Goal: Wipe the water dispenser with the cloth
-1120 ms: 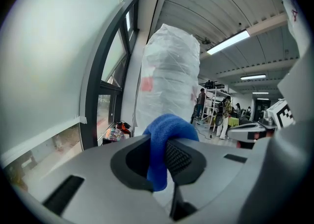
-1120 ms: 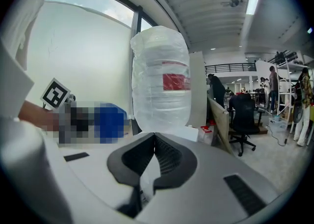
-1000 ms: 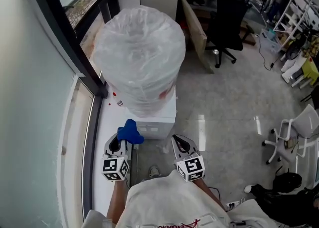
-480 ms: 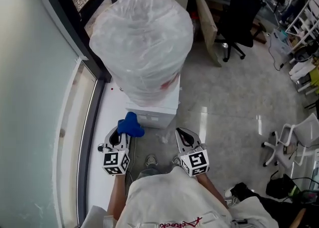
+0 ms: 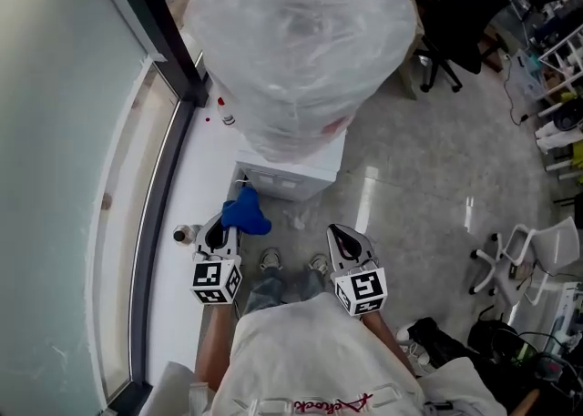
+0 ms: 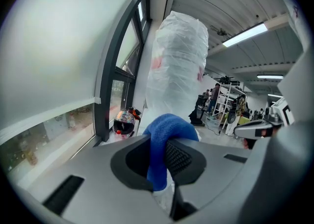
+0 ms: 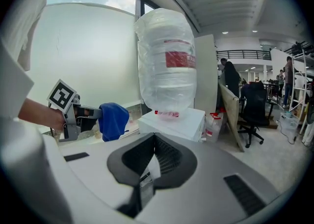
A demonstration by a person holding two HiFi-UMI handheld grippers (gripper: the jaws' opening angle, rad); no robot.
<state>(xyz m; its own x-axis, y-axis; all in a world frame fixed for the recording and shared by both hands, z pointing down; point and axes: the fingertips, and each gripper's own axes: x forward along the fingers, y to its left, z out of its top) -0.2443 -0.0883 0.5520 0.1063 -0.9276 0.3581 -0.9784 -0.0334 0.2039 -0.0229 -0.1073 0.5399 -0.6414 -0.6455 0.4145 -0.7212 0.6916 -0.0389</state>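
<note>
The water dispenser has a white body and carries a big bottle wrapped in clear plastic. My left gripper is shut on a blue cloth, held just short of the body's near left corner. In the left gripper view the cloth bulges out of the jaws, with the bottle straight ahead. My right gripper hovers to the right of the left one, shut and empty. Its view shows the dispenser, the cloth and the left gripper.
A white window ledge runs along the left beside the dark window frame, with a small bottle on it. A black office chair stands behind the dispenser and a white chair at the right. The floor is tiled.
The dispenser has come nearer and now fills more of the head view. Both grippers stay side by side in front of me, the left one still holding the cloth.
</note>
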